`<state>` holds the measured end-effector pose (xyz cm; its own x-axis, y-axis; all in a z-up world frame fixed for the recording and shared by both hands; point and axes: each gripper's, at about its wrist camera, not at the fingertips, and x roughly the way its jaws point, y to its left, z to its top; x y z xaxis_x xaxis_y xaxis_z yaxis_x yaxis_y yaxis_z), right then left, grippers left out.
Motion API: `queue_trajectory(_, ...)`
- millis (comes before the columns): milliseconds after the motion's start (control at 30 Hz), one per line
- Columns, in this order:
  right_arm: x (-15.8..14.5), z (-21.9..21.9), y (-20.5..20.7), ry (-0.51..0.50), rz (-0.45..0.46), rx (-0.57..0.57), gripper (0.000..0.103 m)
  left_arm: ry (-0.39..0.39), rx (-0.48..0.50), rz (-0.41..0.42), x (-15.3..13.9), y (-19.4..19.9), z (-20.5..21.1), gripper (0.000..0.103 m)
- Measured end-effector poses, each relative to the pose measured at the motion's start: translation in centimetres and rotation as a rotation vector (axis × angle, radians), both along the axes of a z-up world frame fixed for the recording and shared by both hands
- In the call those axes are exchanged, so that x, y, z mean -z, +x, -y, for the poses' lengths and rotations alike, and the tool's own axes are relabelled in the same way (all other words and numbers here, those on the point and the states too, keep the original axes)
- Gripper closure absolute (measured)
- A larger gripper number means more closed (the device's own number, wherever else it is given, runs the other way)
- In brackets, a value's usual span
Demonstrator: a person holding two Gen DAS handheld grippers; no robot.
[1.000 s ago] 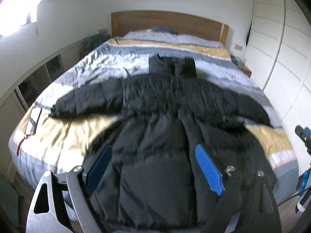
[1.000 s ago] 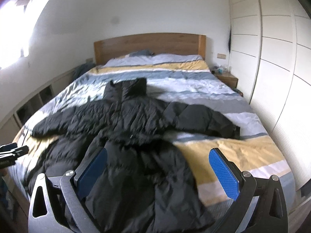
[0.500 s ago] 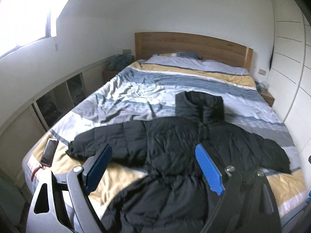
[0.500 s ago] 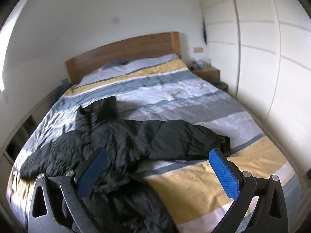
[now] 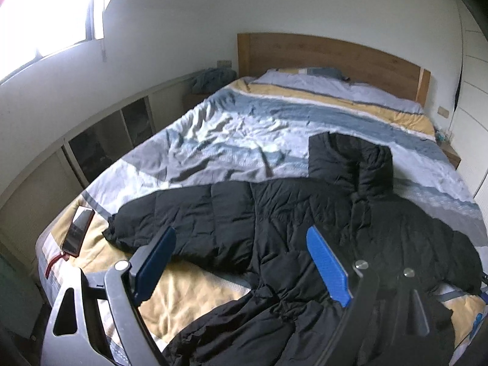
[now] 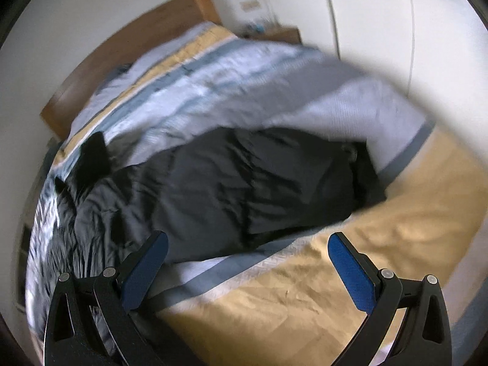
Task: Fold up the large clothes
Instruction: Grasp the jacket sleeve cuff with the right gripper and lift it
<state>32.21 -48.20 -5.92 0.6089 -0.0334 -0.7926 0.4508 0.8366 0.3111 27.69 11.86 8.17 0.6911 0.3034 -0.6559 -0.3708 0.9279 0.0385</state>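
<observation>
Black puffer jacket is spread flat on a striped duvet, sleeves stretched left and right. One sleeve is seen just beyond the right gripper, cuff toward the right. Left gripper is held above the other sleeve. Both grippers are spread wide, holding nothing.

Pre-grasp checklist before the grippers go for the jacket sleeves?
1. Left gripper open, nothing held: ok.
2. Right gripper open, nothing held: ok.
3. Jacket spread on bed, sleeves out to both sides: ok.
4. Left sleeve in plain view ahead of the left fingers: ok.
5. Right sleeve cuff detail: cannot tell, view blurred.
6. Phone on the bed corner, apart from the sleeve: ok.
</observation>
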Motion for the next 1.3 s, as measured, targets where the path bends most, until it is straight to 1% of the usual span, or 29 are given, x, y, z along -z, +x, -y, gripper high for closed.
queue_trajectory(33,1.2,0.9,0.4,0.044,-0.016,0.021,0.001,-0.002,-0.003,-0.010,0.6,0.1,0.0,0.015)
queue_trajectory(133,3.5,2.5,1.0,0.090,-0.042,0.066,0.001,-0.015,-0.013,-0.041,2.3,0.6,-0.3,0.015)
queue_trajectory(200,4.9,3.7,1.2,0.147,-0.051,0.102,0.001,-0.029,-0.013,-0.059,3.2,0.8,-0.6,0.015)
queue_trajectory(367,7.5,6.1,0.8,0.336,-0.006,0.204,0.000,-0.022,0.001,-0.092,5.0,1.2,-0.1,0.015)
queue_trajectory(433,8.4,6.7,0.7,0.392,0.015,0.234,0.000,-0.020,0.009,-0.100,5.5,1.4,0.2,0.015)
queue_trajectory(700,8.5,7.5,2.0,0.452,0.080,0.279,0.001,-0.035,0.019,-0.114,6.7,1.4,0.3,0.015)
queue_trajectory(900,8.4,7.5,2.5,0.428,0.085,0.300,0.013,-0.036,0.017,-0.117,6.9,1.2,0.3,0.015)
queue_trajectory(933,8.4,7.5,2.6,0.423,0.086,0.301,0.019,-0.036,0.017,-0.119,6.9,1.2,0.3,0.015)
queue_trajectory(967,8.3,7.6,2.7,0.417,0.089,0.298,0.030,-0.036,0.018,-0.120,6.9,1.2,0.3,0.015)
queue_trajectory(1033,8.3,7.7,2.9,0.414,0.092,0.291,0.044,-0.035,0.019,-0.117,6.9,1.2,0.4,0.015)
queue_trajectory(1067,8.2,7.7,3.5,0.417,0.094,0.287,0.051,-0.034,0.022,-0.116,6.9,1.2,0.4,0.015)
queue_trajectory(1100,8.1,7.7,3.8,0.415,0.097,0.278,0.055,-0.033,0.025,-0.115,6.9,1.2,0.6,0.015)
queue_trajectory(1133,7.9,7.7,4.0,0.407,0.100,0.270,0.064,-0.032,0.030,-0.114,6.8,1.2,0.8,0.015)
queue_trajectory(1167,7.7,7.7,4.1,0.396,0.101,0.263,0.070,-0.031,0.035,-0.114,6.8,1.1,0.9,0.015)
queue_trajectory(1267,6.6,7.5,4.8,0.360,0.111,0.234,0.082,-0.029,0.045,-0.116,6.7,1.0,1.3,0.015)
queue_trajectory(1300,6.1,7.4,4.9,0.343,0.116,0.222,0.083,-0.030,0.047,-0.116,6.7,1.0,1.4,0.015)
